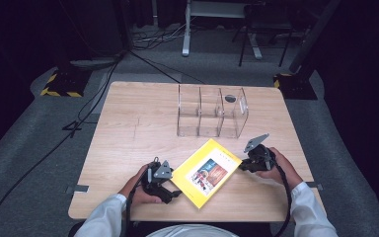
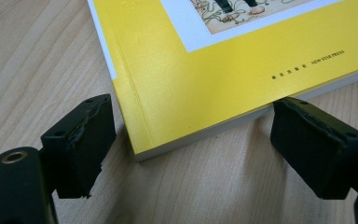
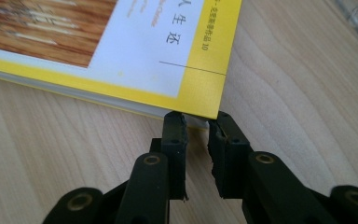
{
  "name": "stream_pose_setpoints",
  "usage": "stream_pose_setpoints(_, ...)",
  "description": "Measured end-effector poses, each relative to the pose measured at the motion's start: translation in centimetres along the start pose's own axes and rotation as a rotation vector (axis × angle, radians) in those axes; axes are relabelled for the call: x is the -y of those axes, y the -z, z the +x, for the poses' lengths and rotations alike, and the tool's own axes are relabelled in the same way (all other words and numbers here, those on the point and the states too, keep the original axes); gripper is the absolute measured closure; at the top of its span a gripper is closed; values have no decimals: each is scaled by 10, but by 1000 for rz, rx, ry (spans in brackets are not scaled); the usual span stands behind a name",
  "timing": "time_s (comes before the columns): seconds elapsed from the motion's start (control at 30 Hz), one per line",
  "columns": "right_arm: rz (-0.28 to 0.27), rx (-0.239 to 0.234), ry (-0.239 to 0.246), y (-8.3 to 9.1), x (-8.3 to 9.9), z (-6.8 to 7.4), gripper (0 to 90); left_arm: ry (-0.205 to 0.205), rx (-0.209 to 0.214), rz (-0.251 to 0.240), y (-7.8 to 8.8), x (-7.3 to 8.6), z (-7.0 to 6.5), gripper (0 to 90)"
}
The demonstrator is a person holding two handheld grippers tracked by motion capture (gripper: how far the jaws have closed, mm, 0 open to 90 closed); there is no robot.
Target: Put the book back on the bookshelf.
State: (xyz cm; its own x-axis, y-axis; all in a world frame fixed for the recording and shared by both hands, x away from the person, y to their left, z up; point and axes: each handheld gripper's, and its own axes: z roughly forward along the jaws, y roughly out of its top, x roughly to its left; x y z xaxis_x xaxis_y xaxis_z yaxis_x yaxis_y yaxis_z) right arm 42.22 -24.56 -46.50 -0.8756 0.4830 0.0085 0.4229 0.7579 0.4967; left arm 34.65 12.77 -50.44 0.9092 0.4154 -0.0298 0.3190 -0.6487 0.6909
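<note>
A yellow book with a picture on its cover lies flat on the wooden table, turned at an angle near the front edge. My left gripper sits at the book's near left corner. In the left gripper view its jaws stand wide open on either side of that corner, touching neither edge. My right gripper is at the book's far right corner. In the right gripper view its pads are drawn close together, with the tip of the cover's corner pinched between them.
A clear plastic organiser with three compartments stands behind the book near the table's middle; a small dark round thing shows at its right compartment. Cables and stands lie on the floor beyond the table.
</note>
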Motion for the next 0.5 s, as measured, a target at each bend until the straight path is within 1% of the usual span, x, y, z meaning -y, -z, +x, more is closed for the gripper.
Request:
stream_pose_setpoints(0.03,-39,-14,-13,4,1,0,769,-2,0,1,0,0,0,145)
stream_pose_setpoints(0.1,-91,-31,-17,8,1,-1,771,0,0,0,0,0,0,145)
stream_pose_setpoints(0.13,-95,-27,-18,8,1,0,771,-2,0,1,0,0,0,144)
stream_pose_setpoints(0.17,-112,-37,-26,8,1,0,773,-1,0,1,0,0,0,144)
stream_pose_setpoints(0.23,-135,-67,-79,6,2,-2,765,-2,-1,2,0,0,0,144)
stream_pose_setpoints(0.27,-146,-70,-97,4,3,-2,755,-3,-1,3,0,0,0,144)
stream_pose_setpoints(0.3,-150,-73,-105,2,3,-1,736,-2,-1,2,0,0,0,144)
stream_pose_setpoints(0.33,-150,-73,-105,2,3,-1,736,-2,-1,2,0,0,0,144)
stream_pose_setpoints(0.4,-144,-71,-124,-2,4,3,715,-2,-1,1,0,0,0,144)
stream_pose_setpoints(0.43,-138,-73,-118,-4,4,5,714,-6,0,-1,0,0,0,145)
stream_pose_setpoints(0.5,-134,-112,-106,-6,5,9,715,-7,-1,-1,0,0,0,146)
